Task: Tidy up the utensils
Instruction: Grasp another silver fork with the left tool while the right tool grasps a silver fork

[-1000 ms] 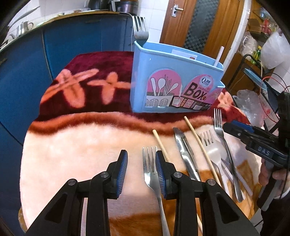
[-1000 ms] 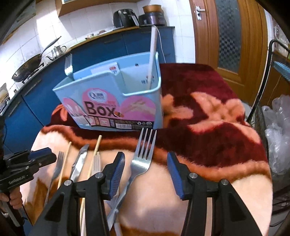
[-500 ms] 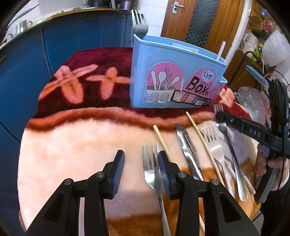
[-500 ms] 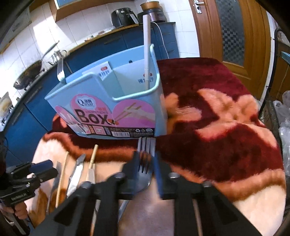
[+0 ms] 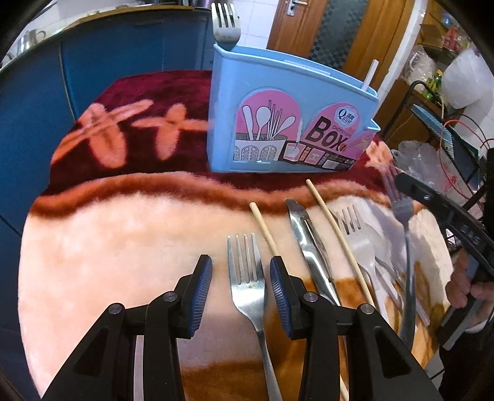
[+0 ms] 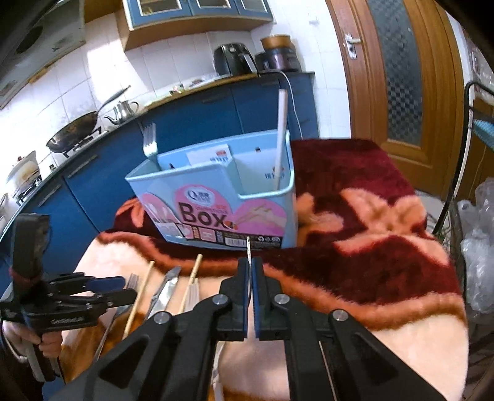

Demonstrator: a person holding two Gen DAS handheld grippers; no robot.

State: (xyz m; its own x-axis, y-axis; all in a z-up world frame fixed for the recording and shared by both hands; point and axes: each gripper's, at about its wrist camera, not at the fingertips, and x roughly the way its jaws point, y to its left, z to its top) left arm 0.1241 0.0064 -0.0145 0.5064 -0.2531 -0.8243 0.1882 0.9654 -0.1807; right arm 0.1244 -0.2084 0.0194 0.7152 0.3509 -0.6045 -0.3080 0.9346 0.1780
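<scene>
A blue utensil box [image 5: 278,123] [image 6: 216,197] stands on the blanket, with a metal fork [image 5: 225,24] upright in its left compartment and a white stick [image 6: 281,138] in its right one. My left gripper [image 5: 239,271] is open and low over the blanket. A metal fork [image 5: 247,277] lies between its fingers, and the pads do not touch it. My right gripper [image 6: 249,268] is shut on another metal fork [image 5: 401,212]. That fork is off the blanket and shows edge-on [image 6: 248,246] in front of the box.
Two wooden chopsticks [image 5: 265,228], a metal knife [image 5: 308,246] and white plastic forks [image 5: 361,246] lie on the fleece blanket [image 5: 123,246]. Blue kitchen cabinets [image 6: 92,185] stand behind the table, and a wire rack with plastic bags [image 6: 475,246] is at the right.
My right gripper closed on the metal fork and raised it off the blanket, turning it on edge. The left gripper stayed almost in place over its fork.
</scene>
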